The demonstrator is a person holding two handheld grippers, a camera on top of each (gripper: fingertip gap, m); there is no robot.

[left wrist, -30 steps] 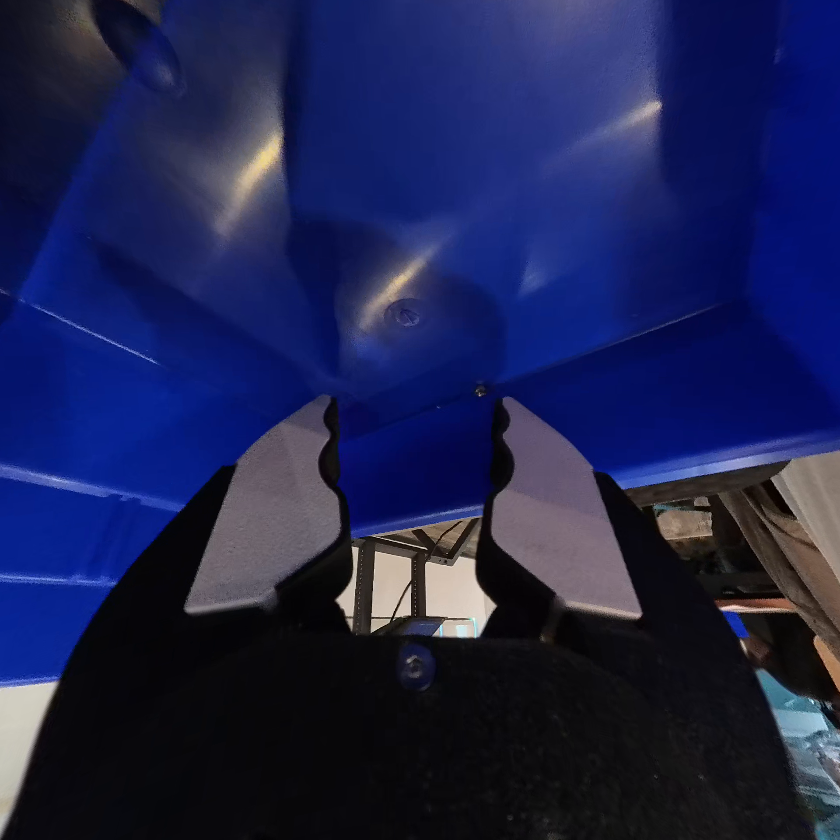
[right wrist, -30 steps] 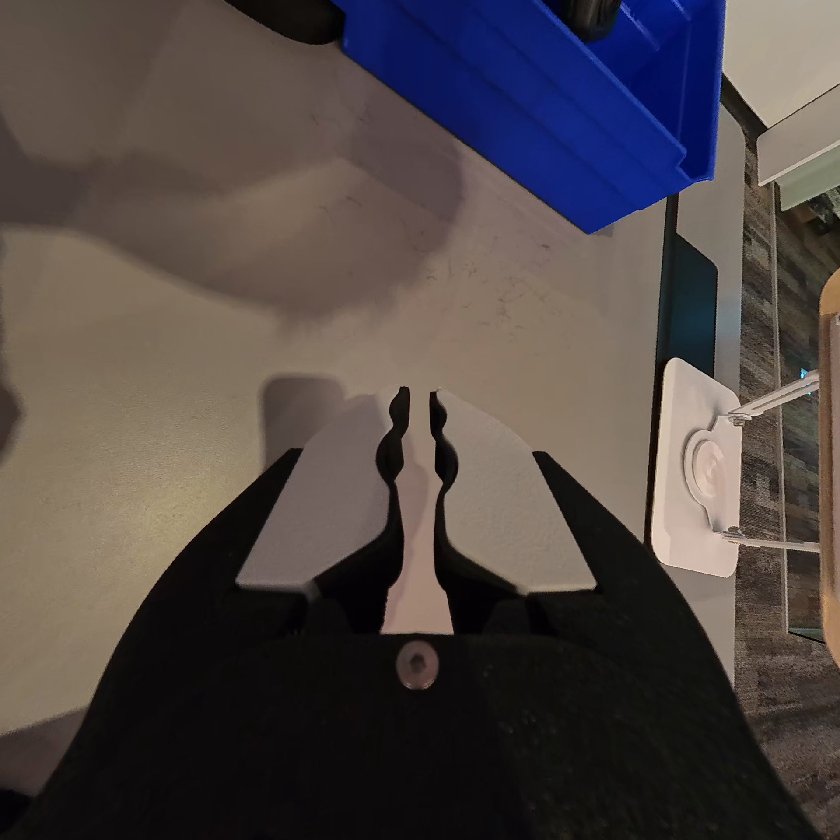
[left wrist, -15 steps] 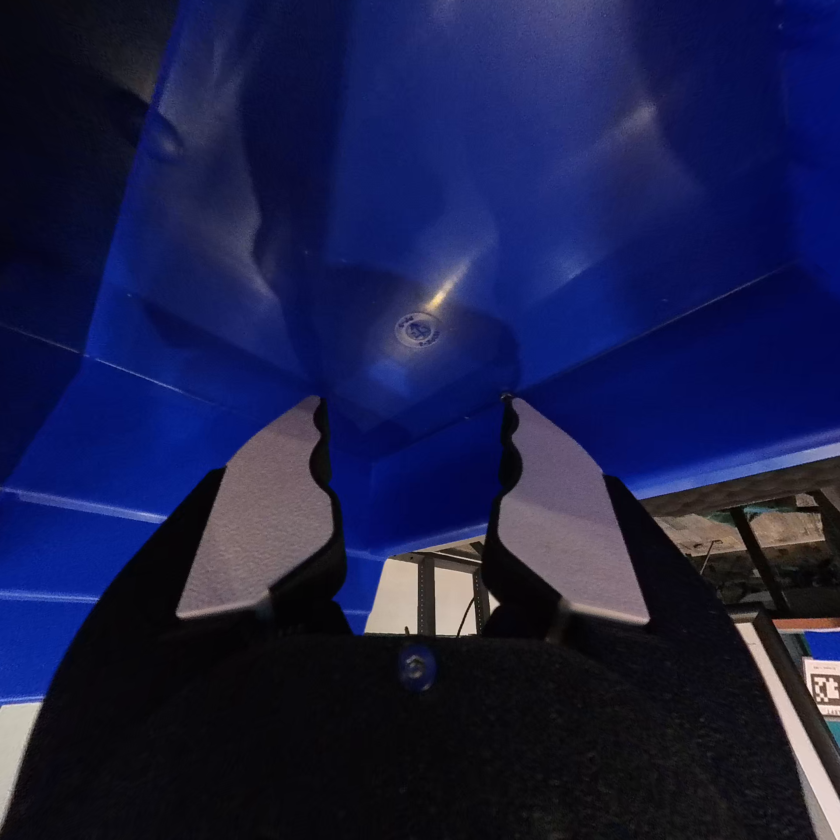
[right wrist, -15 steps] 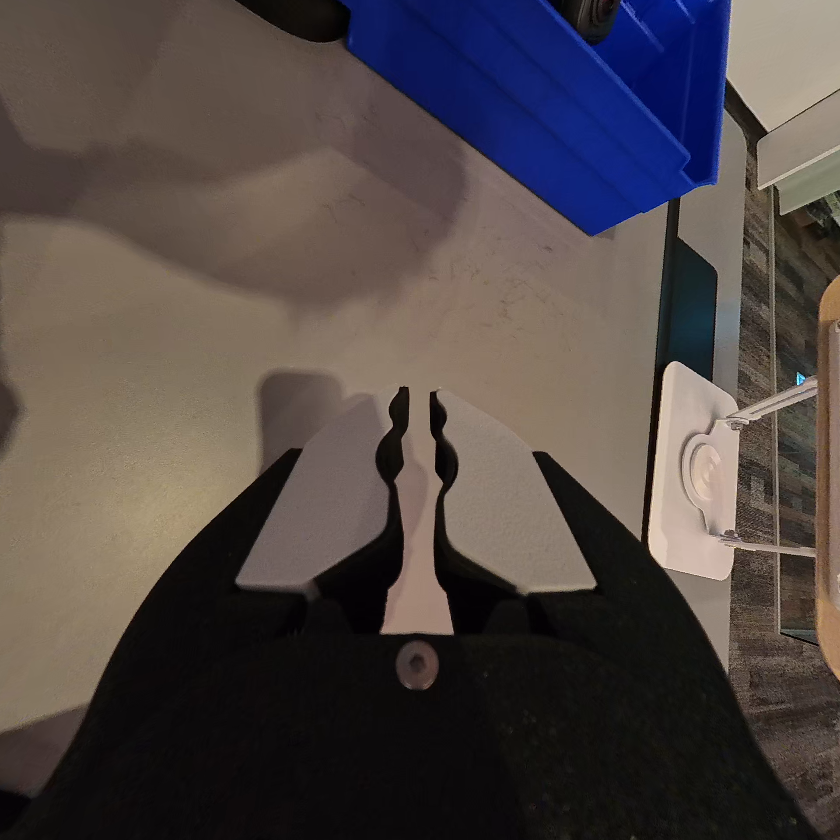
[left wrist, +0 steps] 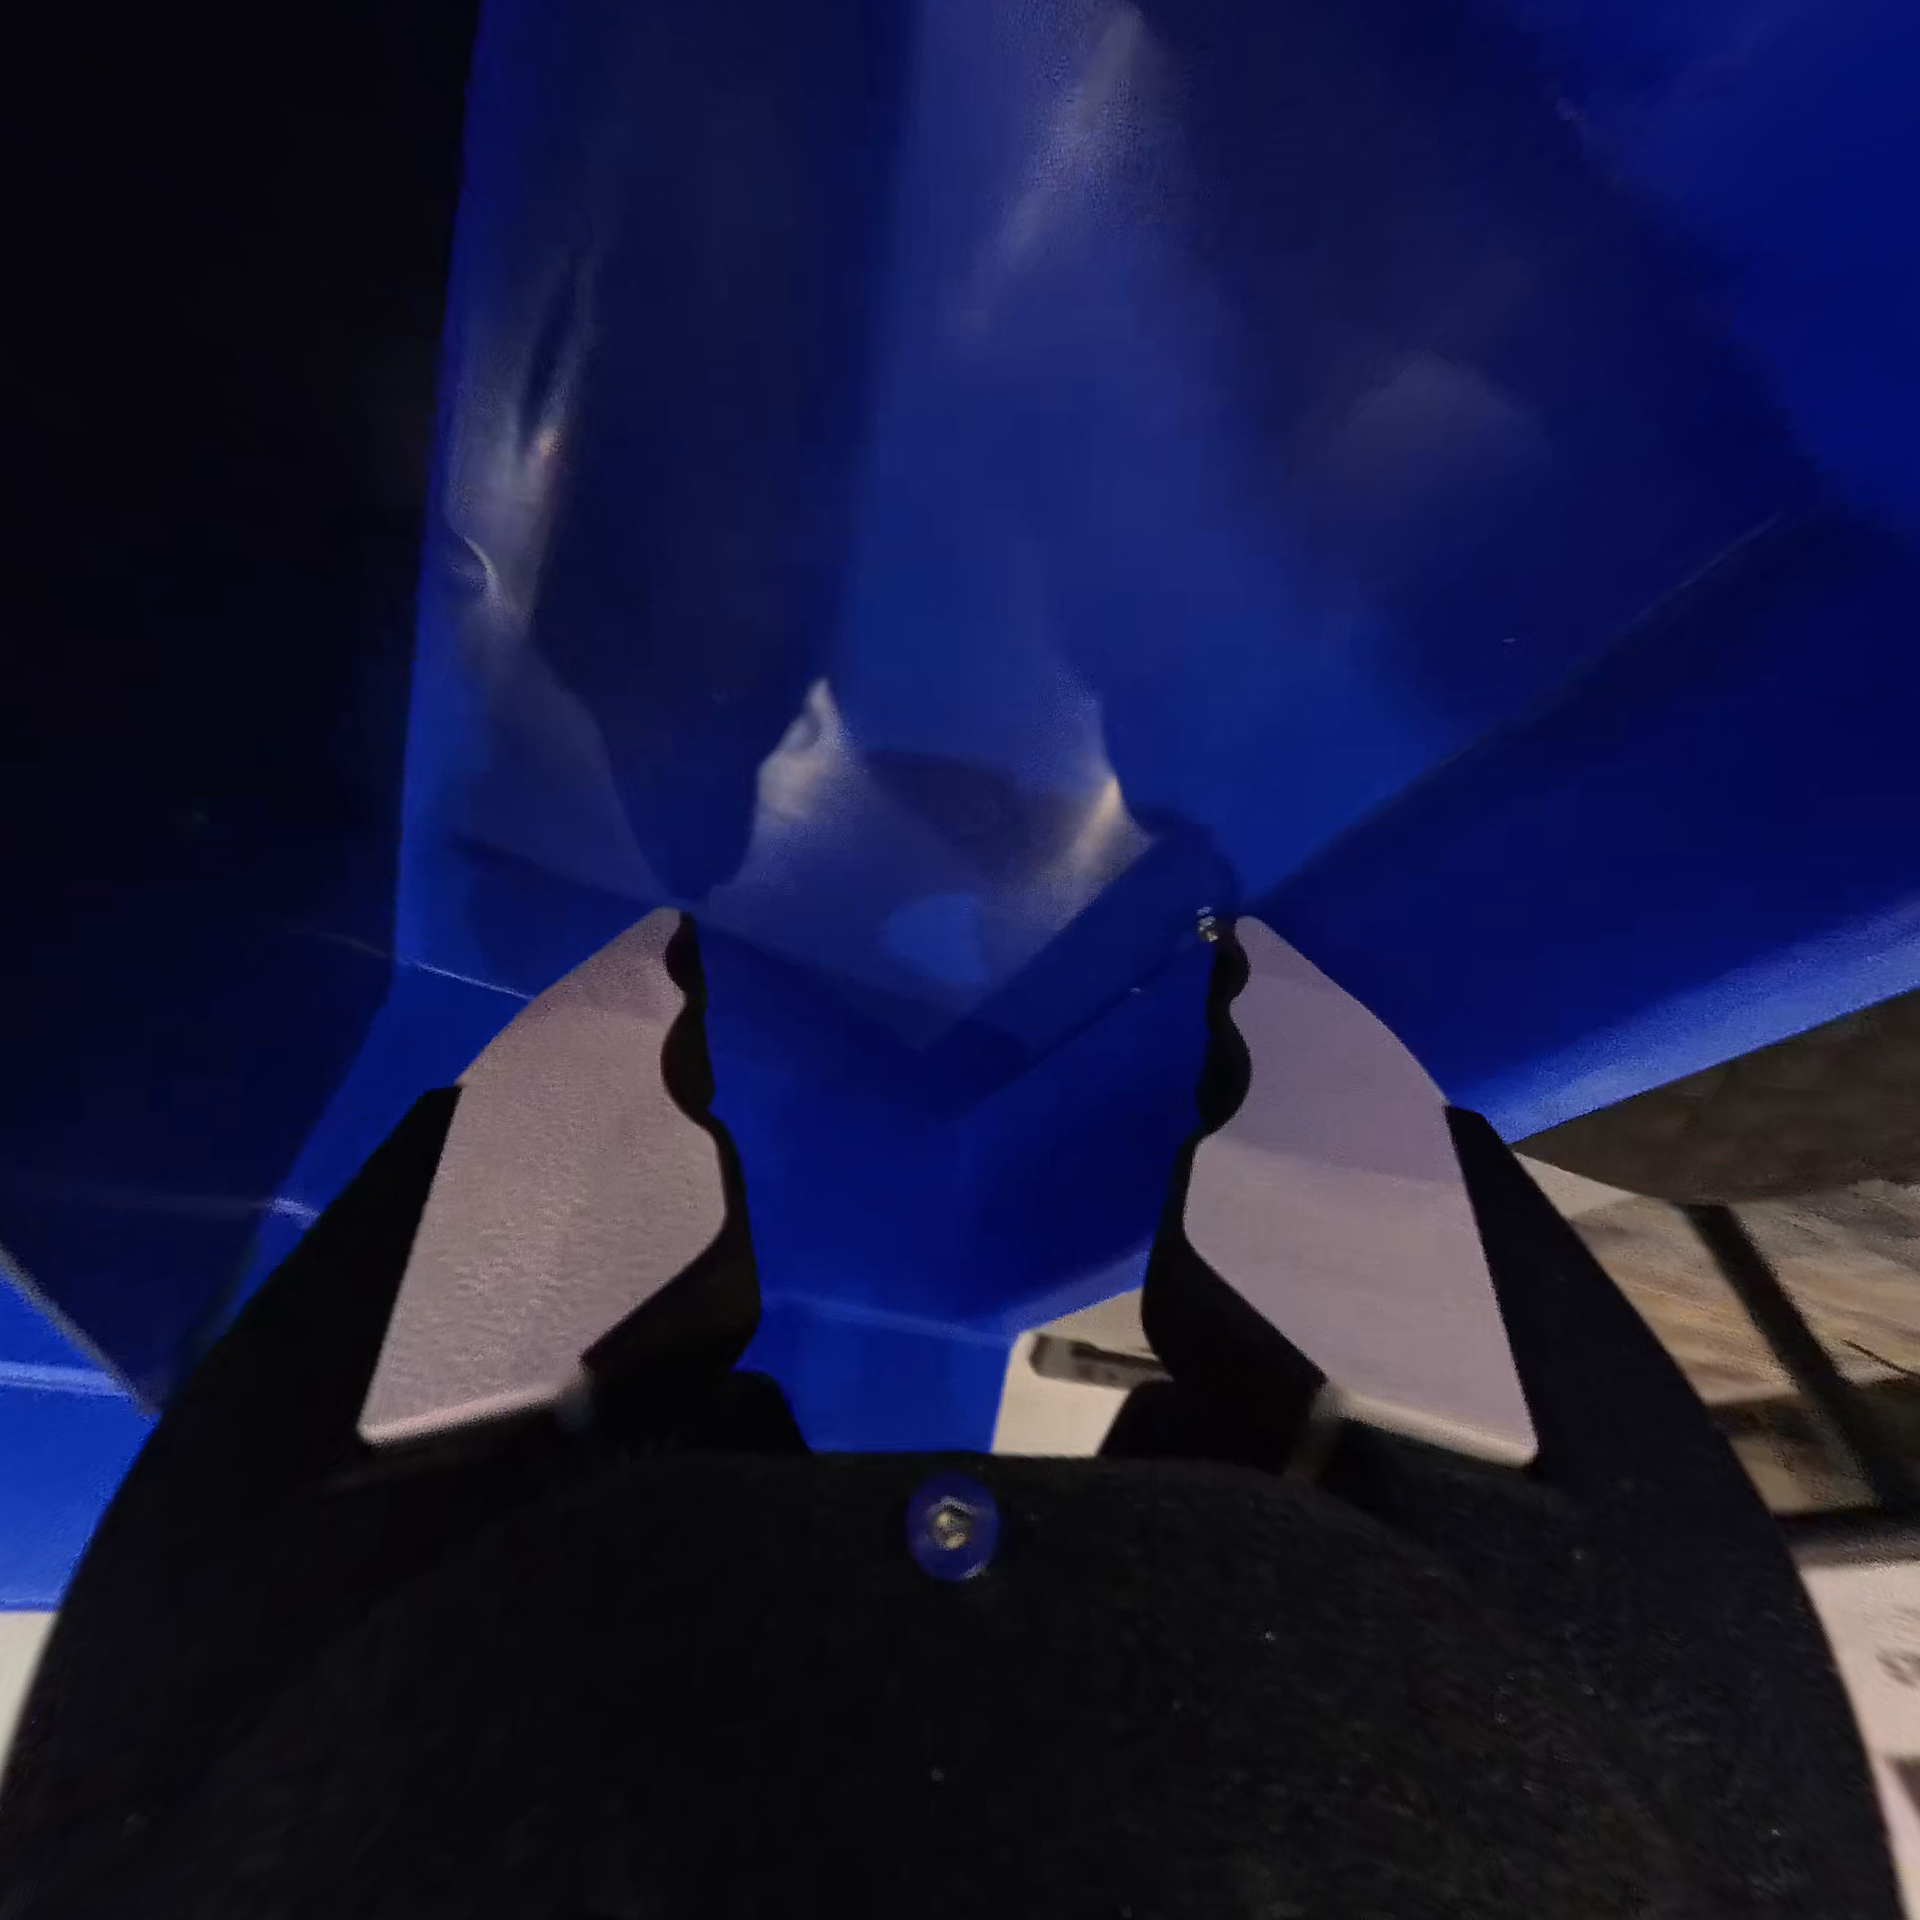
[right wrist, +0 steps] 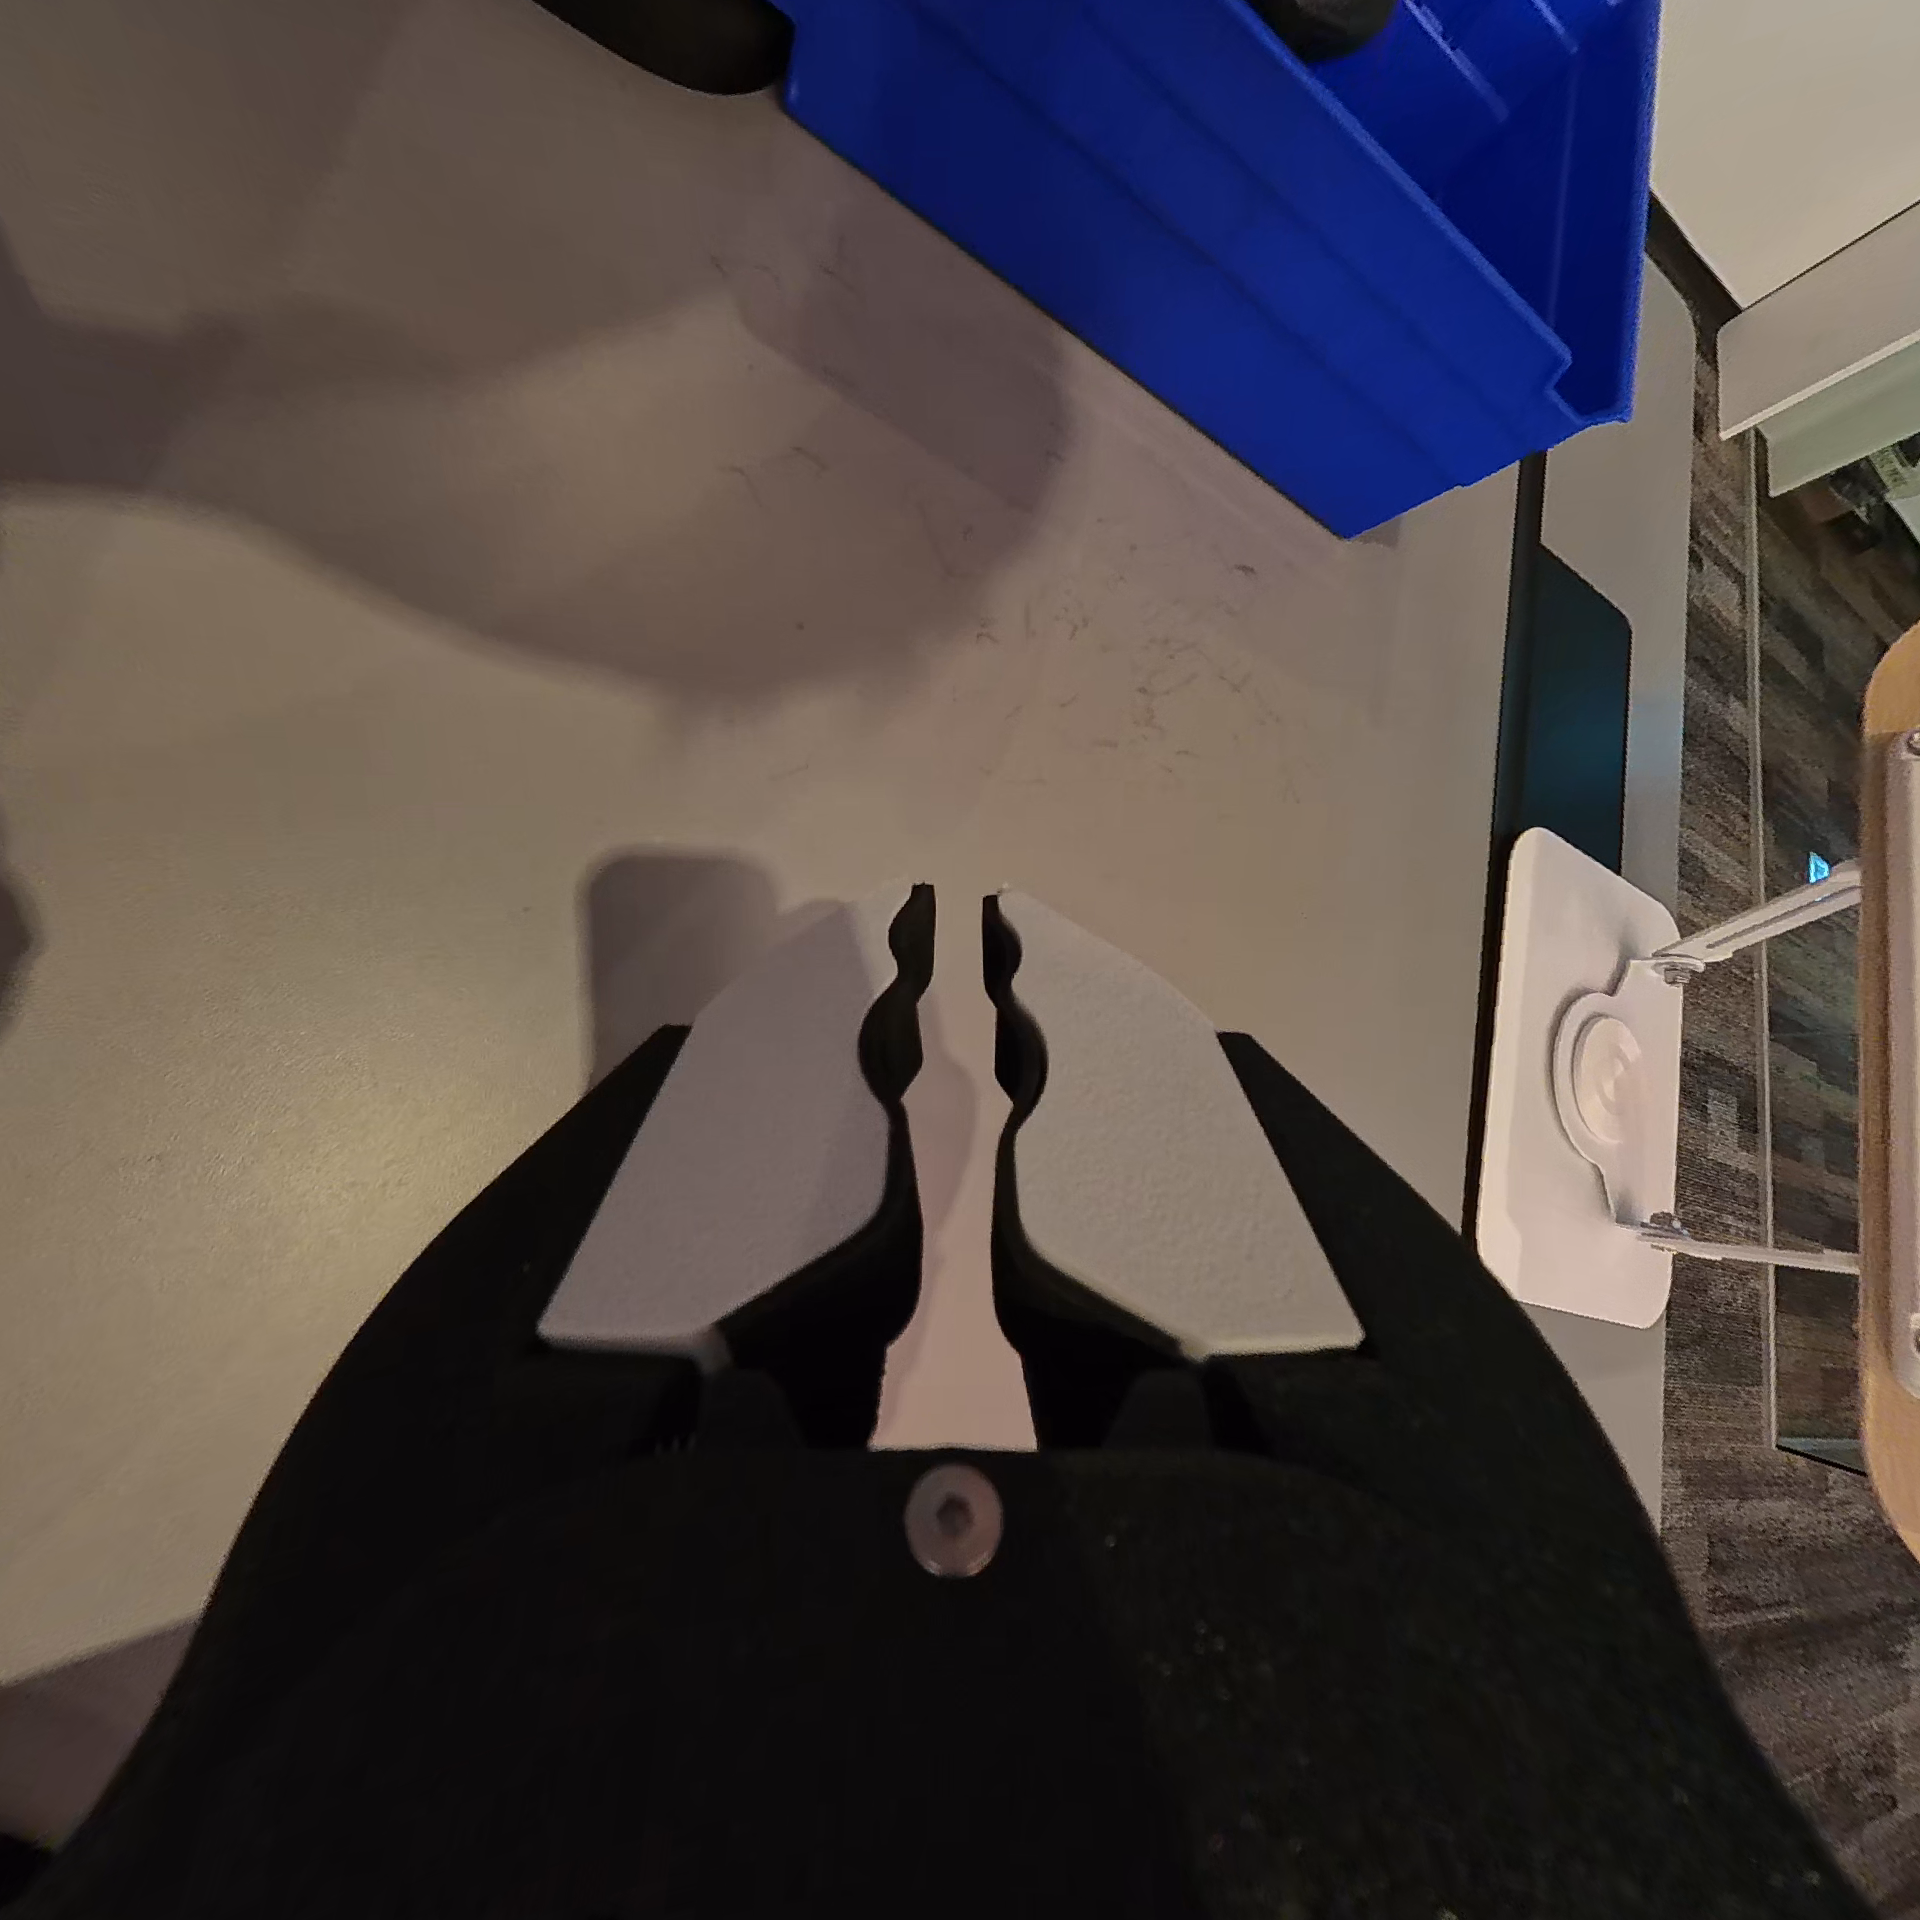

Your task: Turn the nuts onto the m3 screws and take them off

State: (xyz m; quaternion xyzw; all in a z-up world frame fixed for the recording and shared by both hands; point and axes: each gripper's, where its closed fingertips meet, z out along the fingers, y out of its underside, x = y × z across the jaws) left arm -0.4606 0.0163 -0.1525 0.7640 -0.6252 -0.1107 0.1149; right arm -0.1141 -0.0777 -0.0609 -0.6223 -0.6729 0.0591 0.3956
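Observation:
My left gripper (left wrist: 948, 925) is open wide and reaches deep into a blue plastic bin (left wrist: 1039, 416). Its fingertips are near the bin's floor at a corner. A tiny shiny metal piece (left wrist: 1205, 923), a nut or a screw, lies on the bin floor right at the tip of the right finger (left wrist: 1340, 1122). Nothing is between the jaws. My right gripper (right wrist: 954, 891) hovers over the grey table (right wrist: 312, 935). Its jaws are nearly together with a thin slit between them, and I see nothing in them. The blue bin (right wrist: 1247, 260) lies far ahead of it.
In the right wrist view, a white flat stand (right wrist: 1569, 1091) with metal rods sits at the table's right edge, beside a dark slot (right wrist: 1569, 707). Patterned floor (right wrist: 1725, 831) lies beyond the edge. A dark rounded object (right wrist: 675, 42) lies at the bin's left.
My left gripper has opened wider and shifted inside the bin, so the small metal piece now lies at its right fingertip. The right gripper has barely moved.

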